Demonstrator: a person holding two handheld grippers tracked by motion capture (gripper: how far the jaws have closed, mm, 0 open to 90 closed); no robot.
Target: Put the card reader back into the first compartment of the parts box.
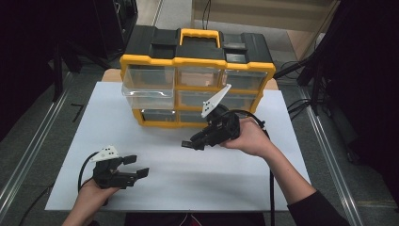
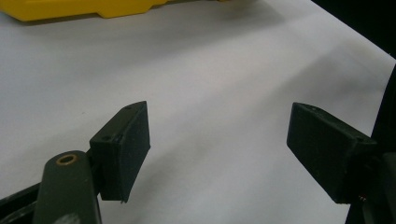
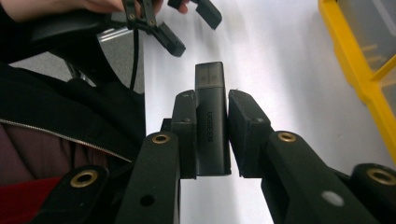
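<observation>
My right gripper (image 3: 211, 100) is shut on a small black card reader (image 3: 212, 121) with a translucent cap at its far end, both pads pressed against its sides. In the high view this right gripper (image 1: 191, 142) hovers over the middle of the white table (image 1: 188, 188), just in front of the yellow and black drawer organizer (image 1: 195, 80), pointing left. Near the table's front left, my left gripper (image 1: 135, 165) stands open and holds nothing. Its fingers (image 2: 122, 149) are spread wide over bare white surface. The left gripper (image 3: 187, 25) also appears at the top of the right gripper view.
The organizer has several clear drawers; its top left drawer (image 1: 147, 87) is pulled out toward me. Its yellow edge (image 3: 355, 70) lies to the right in the right gripper view. Dark floor and metal rails flank the table.
</observation>
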